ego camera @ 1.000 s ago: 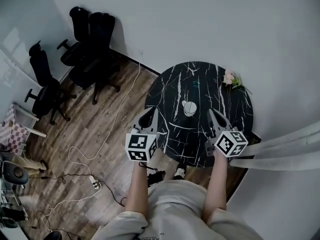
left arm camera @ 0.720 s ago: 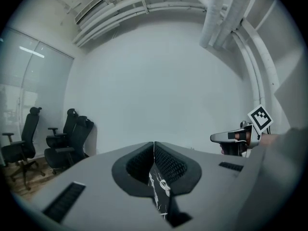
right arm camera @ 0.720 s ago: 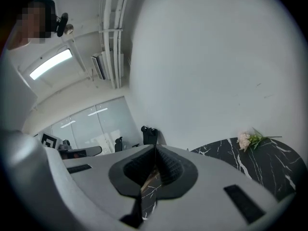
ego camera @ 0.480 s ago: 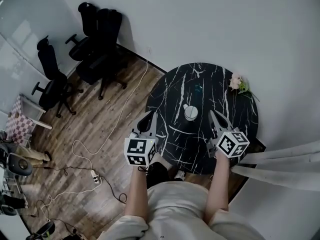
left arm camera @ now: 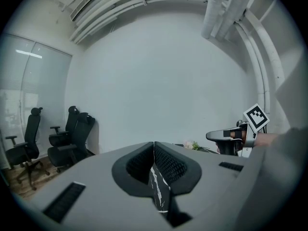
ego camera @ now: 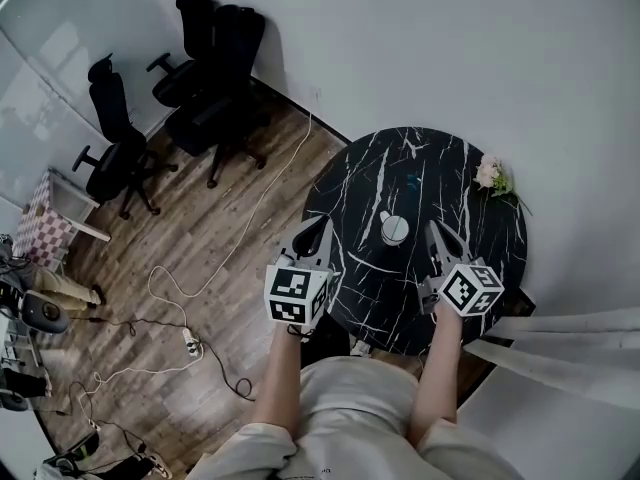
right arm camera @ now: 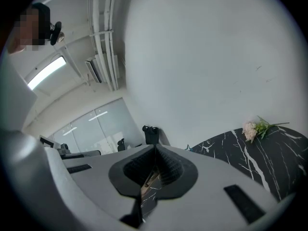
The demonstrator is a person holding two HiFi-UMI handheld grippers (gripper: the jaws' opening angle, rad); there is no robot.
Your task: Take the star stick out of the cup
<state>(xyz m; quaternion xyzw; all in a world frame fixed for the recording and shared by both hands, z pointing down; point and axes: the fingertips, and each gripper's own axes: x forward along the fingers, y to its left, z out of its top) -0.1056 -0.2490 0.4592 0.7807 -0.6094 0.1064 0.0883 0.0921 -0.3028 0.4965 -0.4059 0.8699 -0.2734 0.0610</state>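
A white cup (ego camera: 395,230) stands near the middle of the round black marble table (ego camera: 470,228), and a thin stick (ego camera: 385,216) leans out of it to the left; I cannot make out its star. My left gripper (ego camera: 322,225) hovers at the table's left edge, left of the cup, with its jaws shut and nothing between them (left arm camera: 154,146). To the right of the cup, my right gripper (ego camera: 434,228) is shut and empty too (right arm camera: 155,148). Neither gripper touches the cup.
A small bunch of pale flowers (ego camera: 492,175) lies at the table's far right edge, also in the right gripper view (right arm camera: 252,129). A small teal thing (ego camera: 413,180) sits behind the cup. Black office chairs (ego camera: 215,68) stand on the wooden floor at left, with cables (ego camera: 190,343) trailing.
The head view has shifted, so the table, cup and chairs sit a little further right in the picture. Both grippers keep their places either side of the cup, still shut.
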